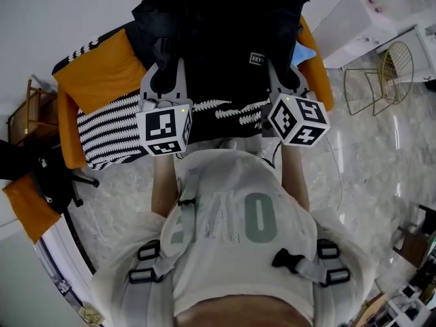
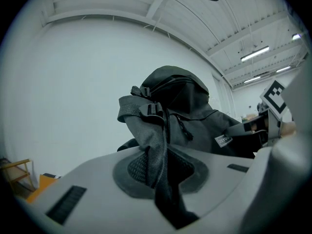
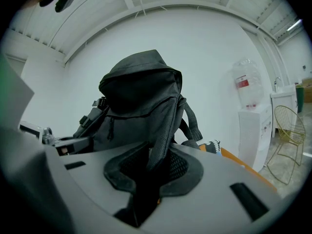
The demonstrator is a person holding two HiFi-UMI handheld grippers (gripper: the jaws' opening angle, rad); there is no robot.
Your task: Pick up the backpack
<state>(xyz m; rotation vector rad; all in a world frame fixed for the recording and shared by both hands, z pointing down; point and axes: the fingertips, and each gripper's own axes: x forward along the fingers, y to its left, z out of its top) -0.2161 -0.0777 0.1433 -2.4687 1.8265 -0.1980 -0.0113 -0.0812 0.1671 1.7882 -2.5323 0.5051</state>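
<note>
A black backpack hangs upright in front of me, held by both shoulder straps over an orange sofa. My left gripper is shut on the left shoulder strap, whose webbing runs between the dark pads. My right gripper is shut on the right shoulder strap. The left gripper view shows the backpack with its small label and the right gripper's marker cube beyond it. From the right gripper view the backpack rises upright against a white wall.
The orange sofa carries a black-and-white striped throw just below the pack. A gold wire chair and a white cabinet stand at right on the marble floor. A dark office chair sits at left.
</note>
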